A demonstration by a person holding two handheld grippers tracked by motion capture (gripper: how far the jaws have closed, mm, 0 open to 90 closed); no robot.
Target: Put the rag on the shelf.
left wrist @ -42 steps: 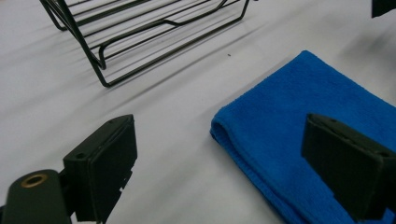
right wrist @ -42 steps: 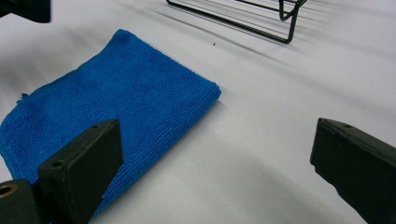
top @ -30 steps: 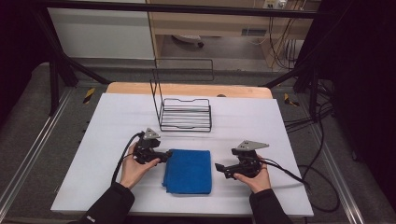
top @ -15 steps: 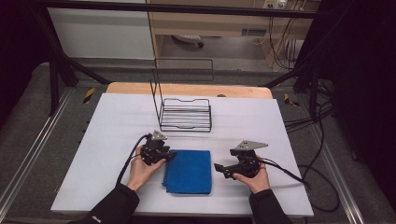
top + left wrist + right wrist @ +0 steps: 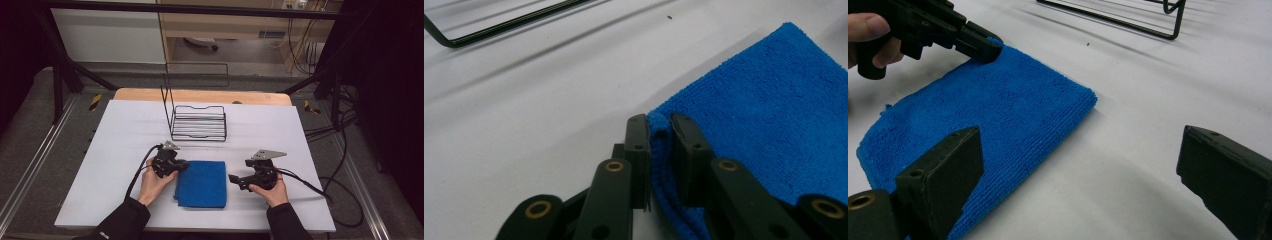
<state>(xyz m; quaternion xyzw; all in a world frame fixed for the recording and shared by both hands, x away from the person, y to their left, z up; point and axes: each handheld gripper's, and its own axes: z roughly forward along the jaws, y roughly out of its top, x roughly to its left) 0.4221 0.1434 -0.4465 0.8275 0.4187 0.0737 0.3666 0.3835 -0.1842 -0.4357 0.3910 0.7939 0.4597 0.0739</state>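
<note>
A folded blue cloth [image 5: 202, 184] lies flat on the white table [image 5: 125, 130], near its front. My left gripper [image 5: 183, 165] is at the cloth's far left corner. Its jaws have just been closing, and in the left gripper view [image 5: 660, 122] they pinch the cloth's raised edge [image 5: 658, 125]. The rest of the cloth [image 5: 774, 100] spreads out to the right of them. My right gripper [image 5: 233, 178] rests on the table just right of the cloth, open, with bare table between its jaws [image 5: 1080, 145]. From the right gripper view, the left gripper [image 5: 983, 47] grips the far corner of the cloth [image 5: 998, 110].
A black wire rack [image 5: 199, 122] with a tall wire handle stands behind the cloth near the table's middle. Its base wire [image 5: 499, 27] lies beyond the left gripper. Cables trail from both grippers, and one runs off the right edge.
My left gripper has shifted slightly right onto the cloth's far left corner. The right hand has not moved.
</note>
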